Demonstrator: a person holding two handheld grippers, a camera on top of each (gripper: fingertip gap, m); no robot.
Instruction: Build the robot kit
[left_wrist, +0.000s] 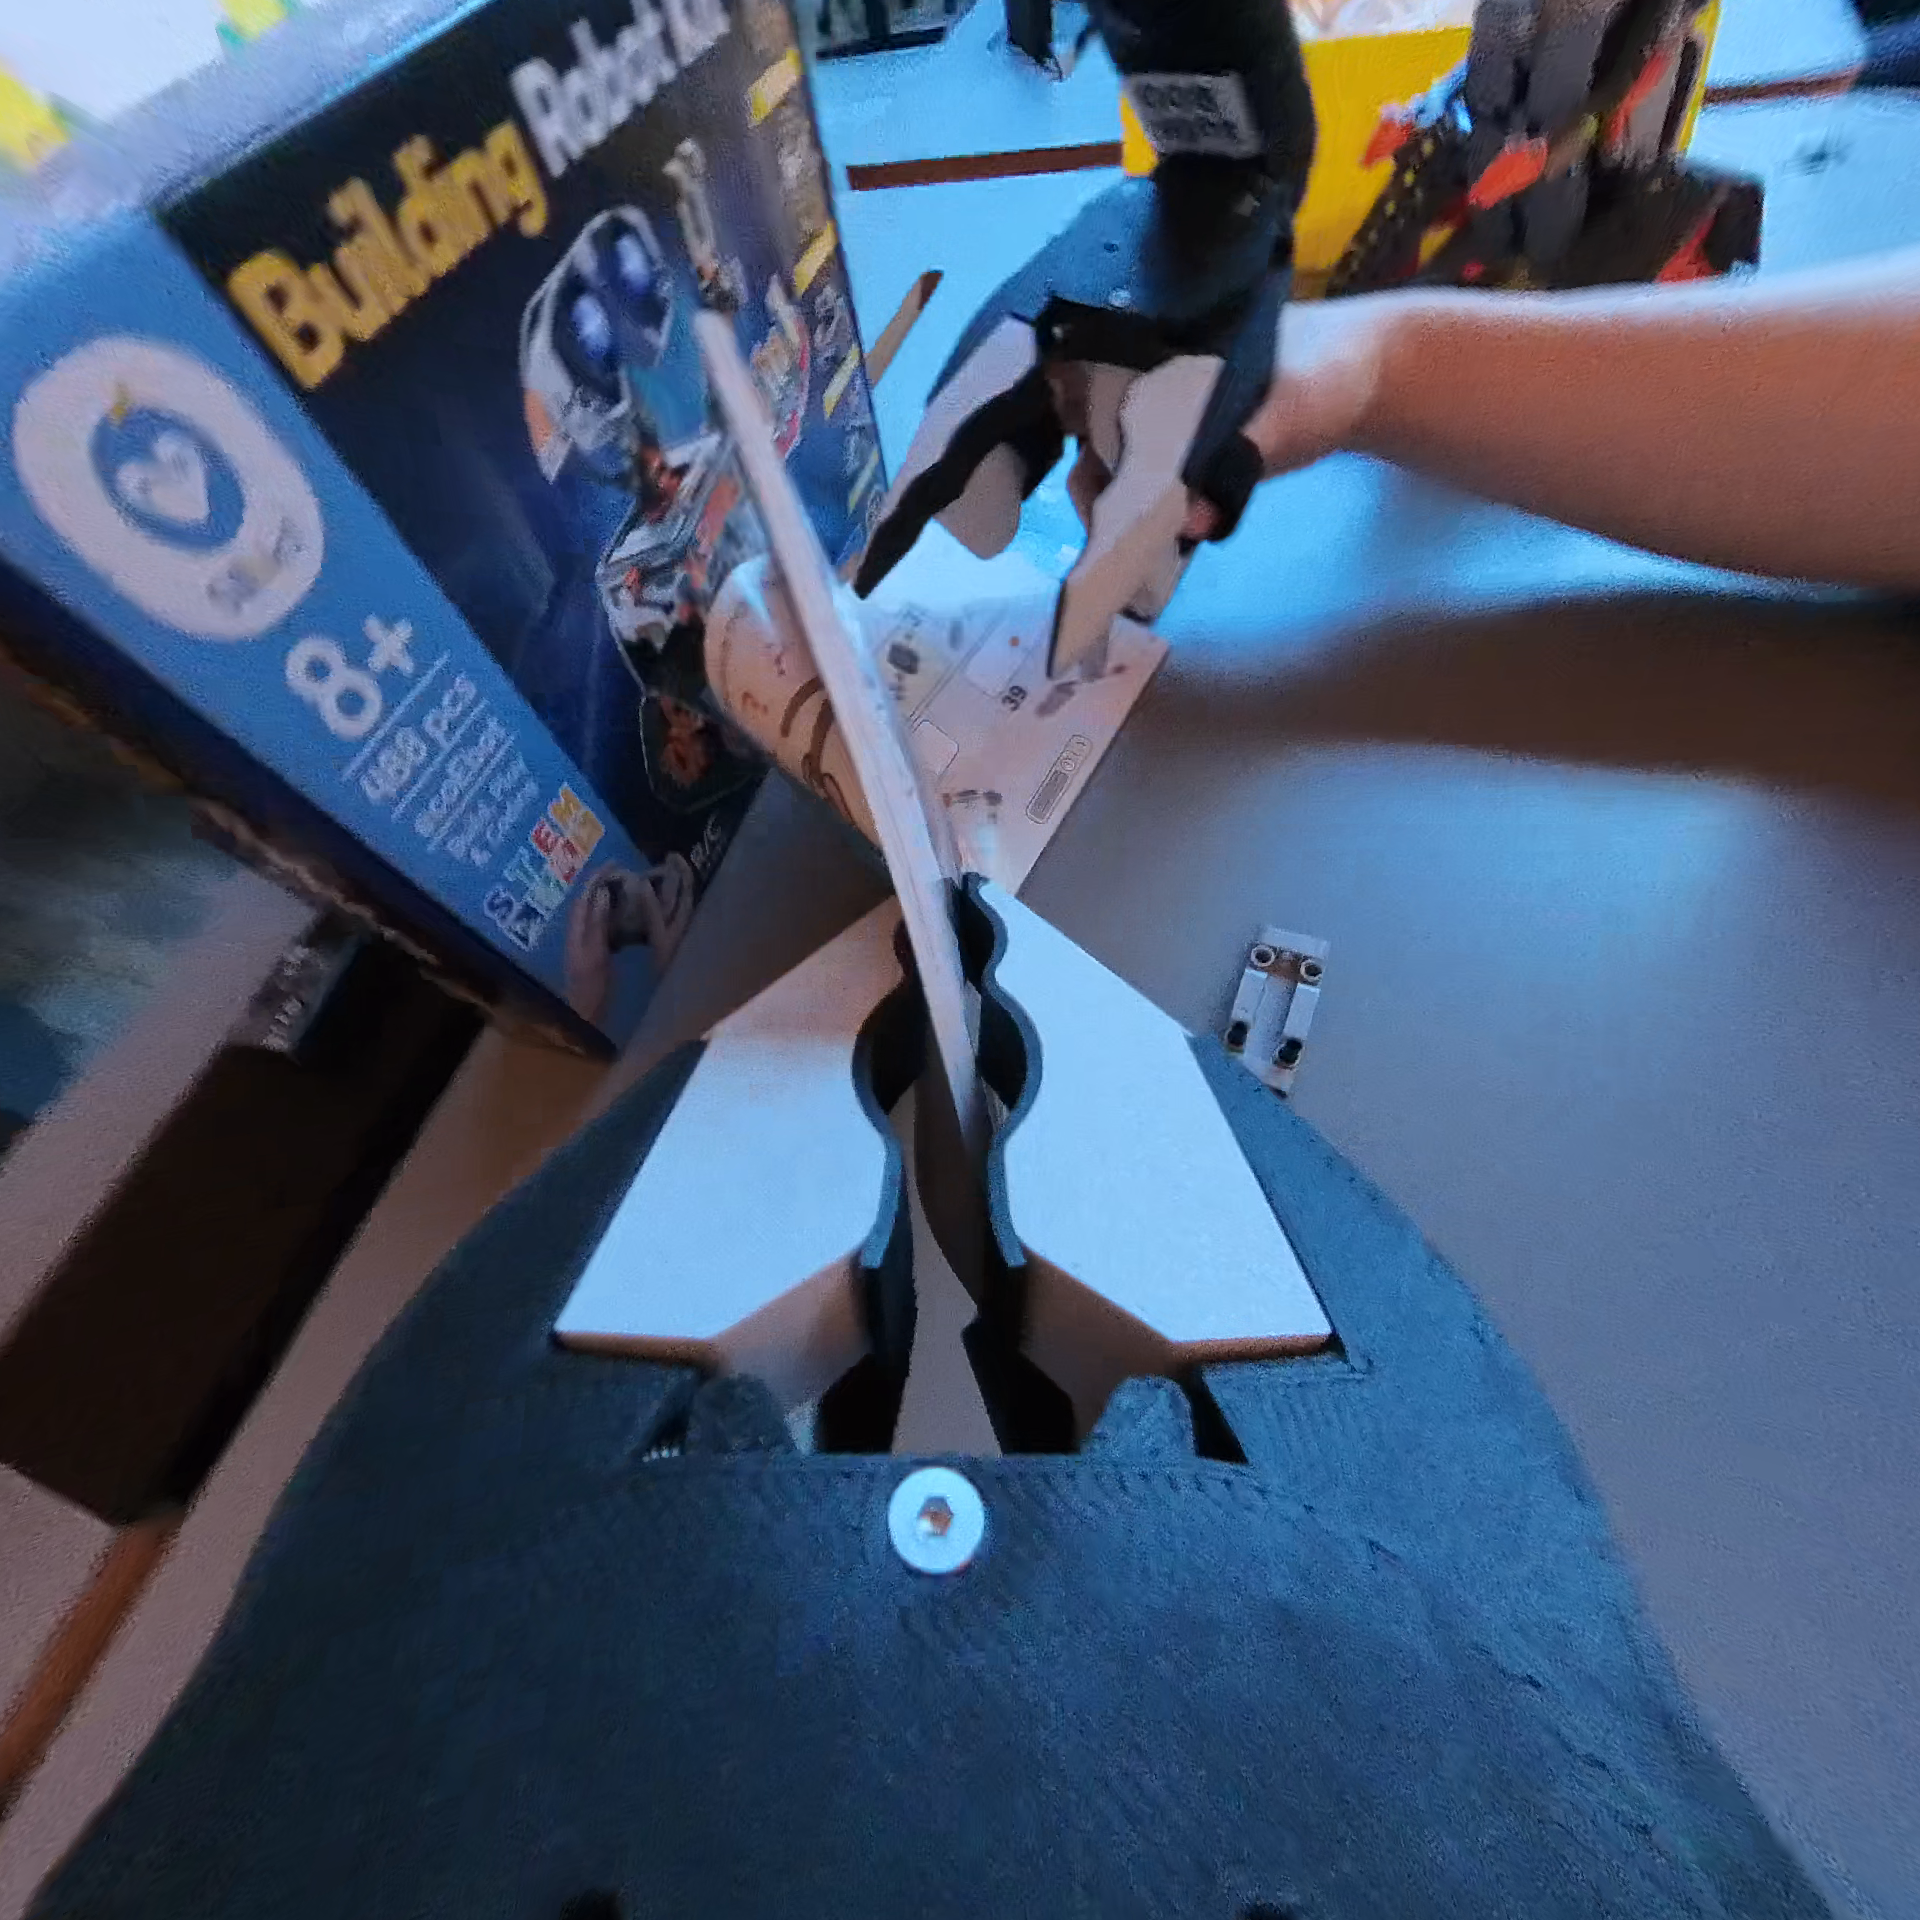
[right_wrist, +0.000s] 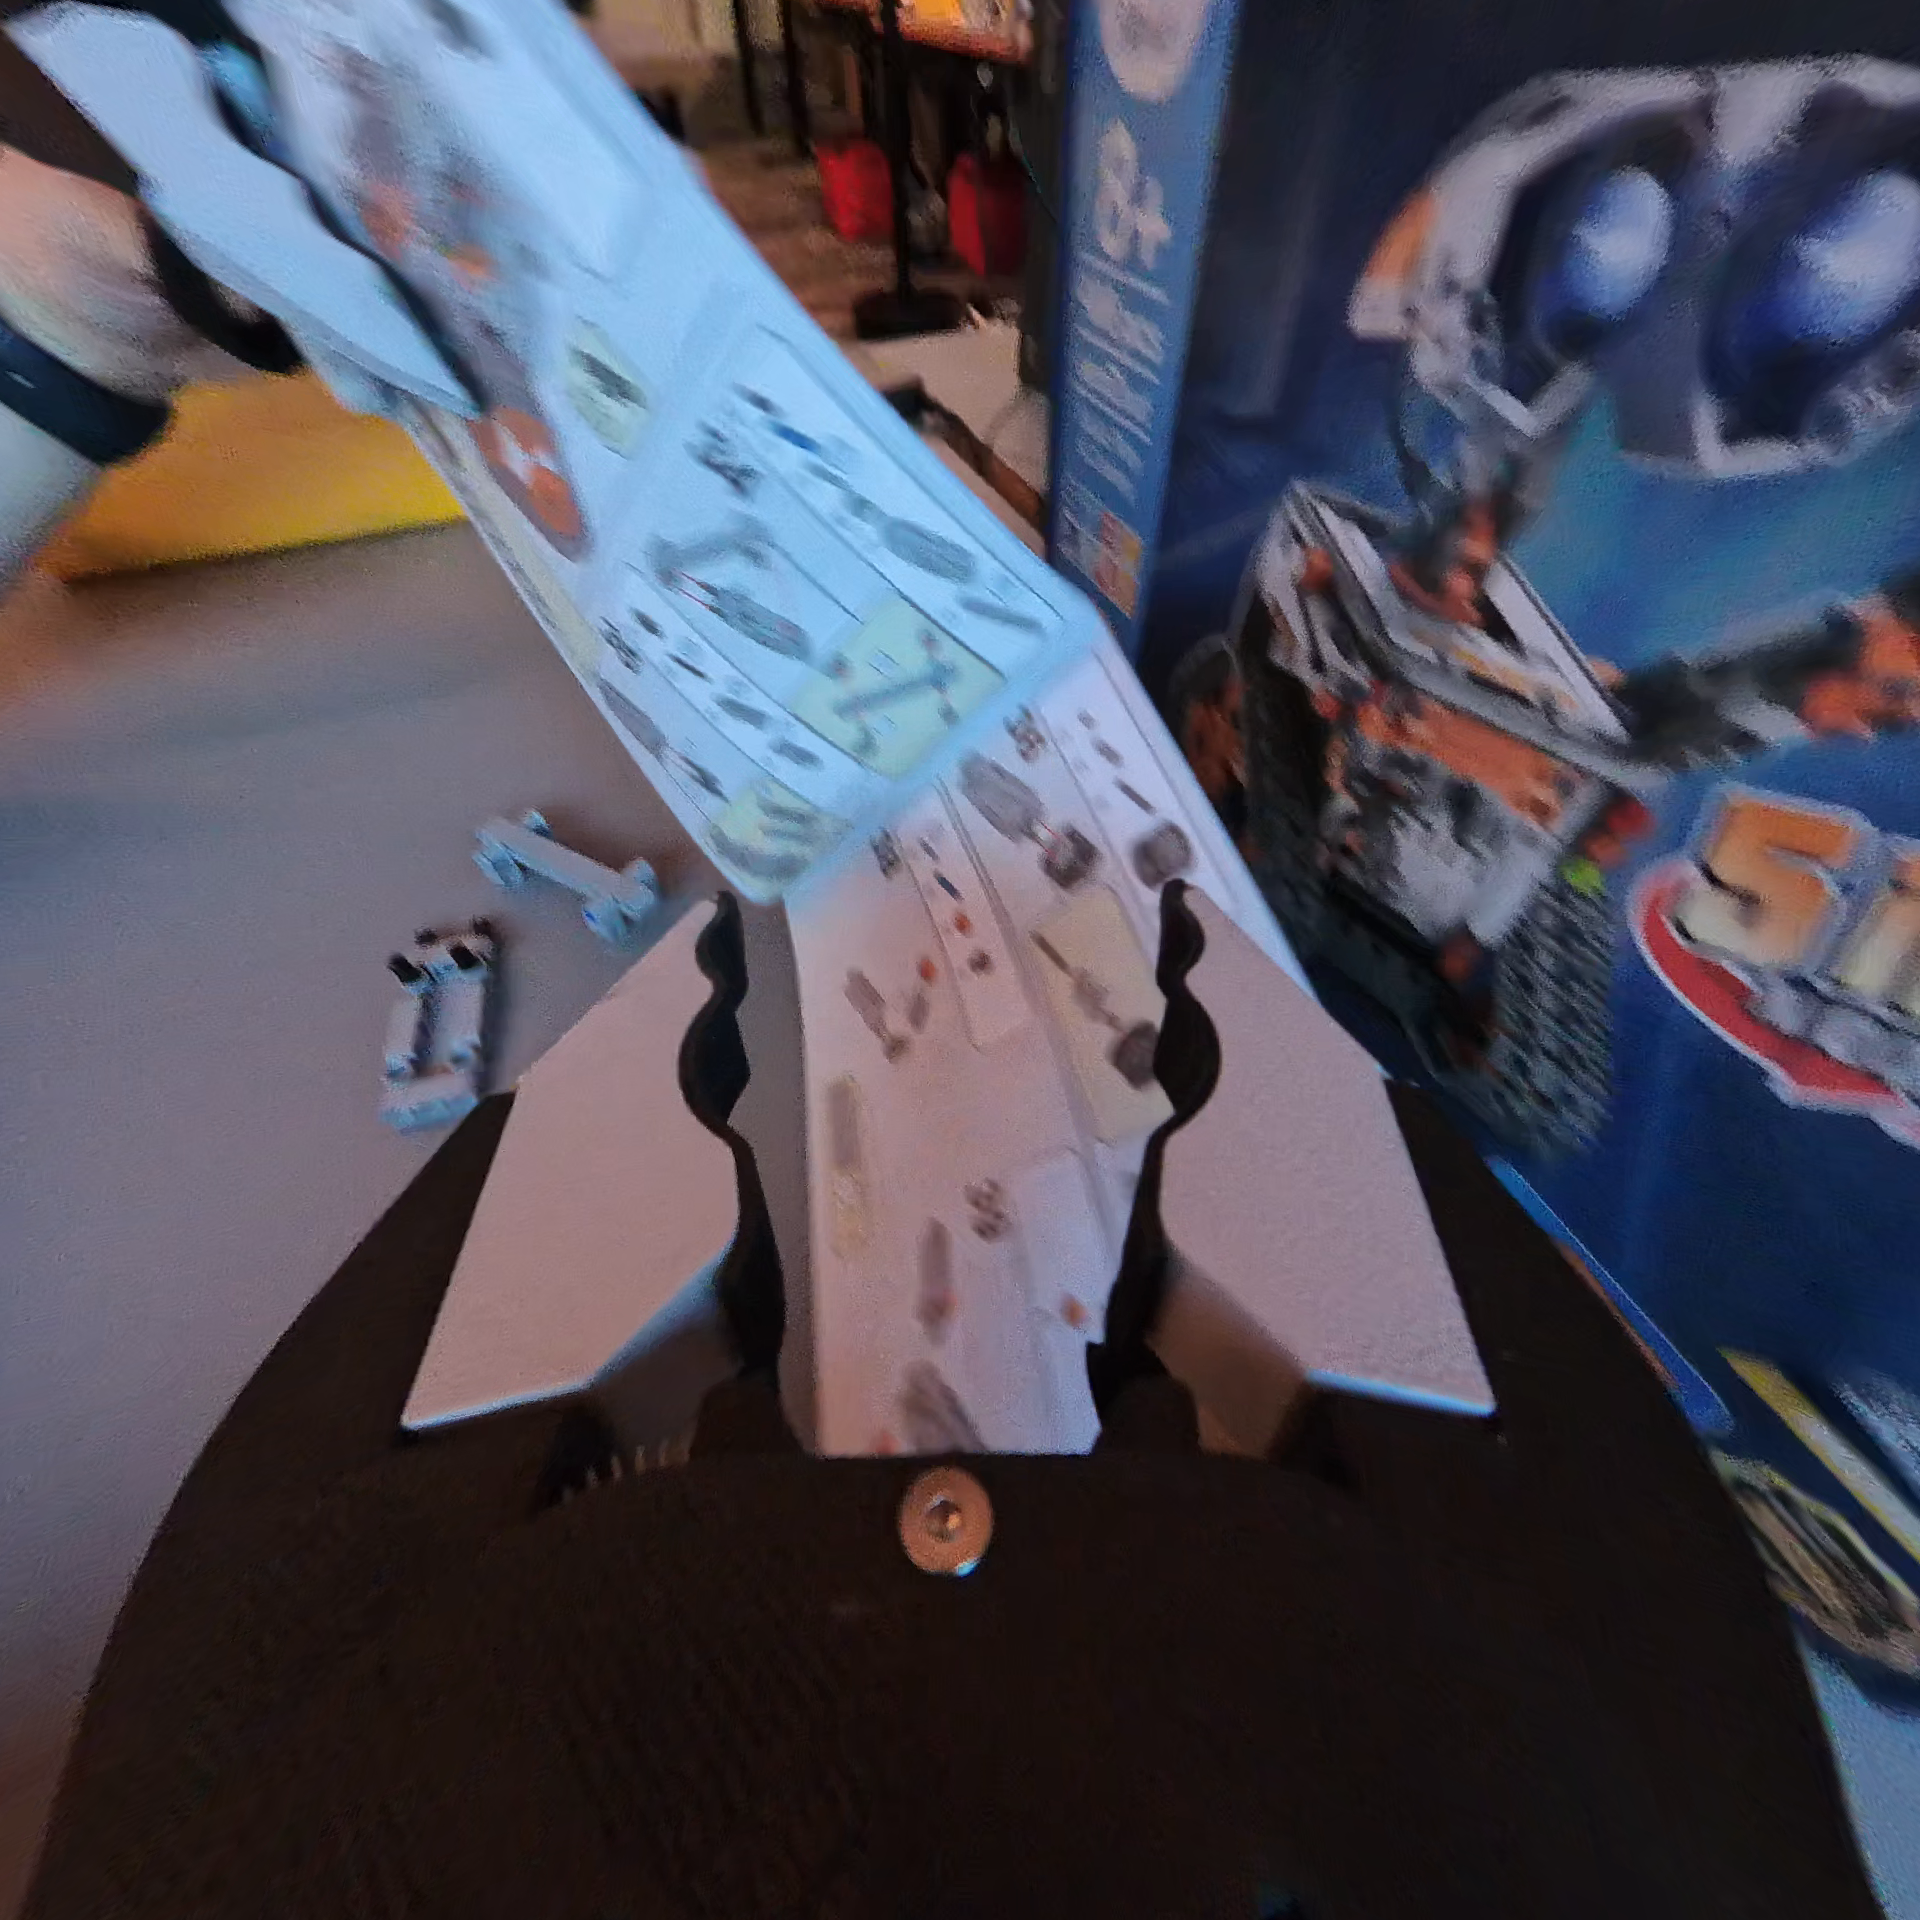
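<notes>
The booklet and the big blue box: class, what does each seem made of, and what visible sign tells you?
Booklet: thin printed paper, probably matte; it bends and curls where the left gripper pinches it. Blue box: likely printed cardboard, slightly glossy; flat stiff panels, sharp folded edges.

Both wrist views close, facing booklet; share table.

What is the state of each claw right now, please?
Left claw: shut on the instruction booklet, gripping its edge.
Right claw: open, with the booklet's page lying between its fingers, not clamped.
</notes>
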